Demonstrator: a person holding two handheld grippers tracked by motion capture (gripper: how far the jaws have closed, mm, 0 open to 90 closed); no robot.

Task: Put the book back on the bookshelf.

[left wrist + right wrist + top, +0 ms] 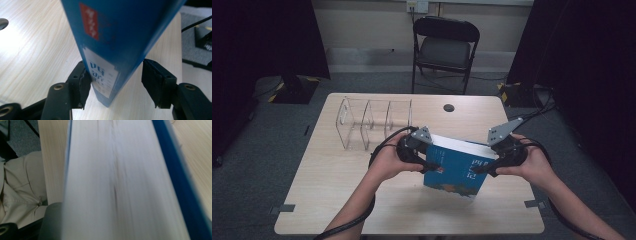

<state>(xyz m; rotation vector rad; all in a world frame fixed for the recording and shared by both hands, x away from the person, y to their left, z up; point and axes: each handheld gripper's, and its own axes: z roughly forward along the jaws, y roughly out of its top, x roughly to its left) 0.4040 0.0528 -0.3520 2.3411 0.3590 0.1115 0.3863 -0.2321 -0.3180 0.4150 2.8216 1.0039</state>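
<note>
Near the table's (pixel 337 175) right-centre, a thick blue book (pixel 457 167) is propped on its lower edge, tilted, between both grippers. Left gripper (pixel 116 83) straddles the spine: one pad touches, the other stands off, so no pinch. Right gripper (pixel 484 166) is at the page edge; grip unclear. Risk: glossy cover slips and the book topples flat. Clear rigid divider rack (pixel 374 122) sits far-left.
</note>
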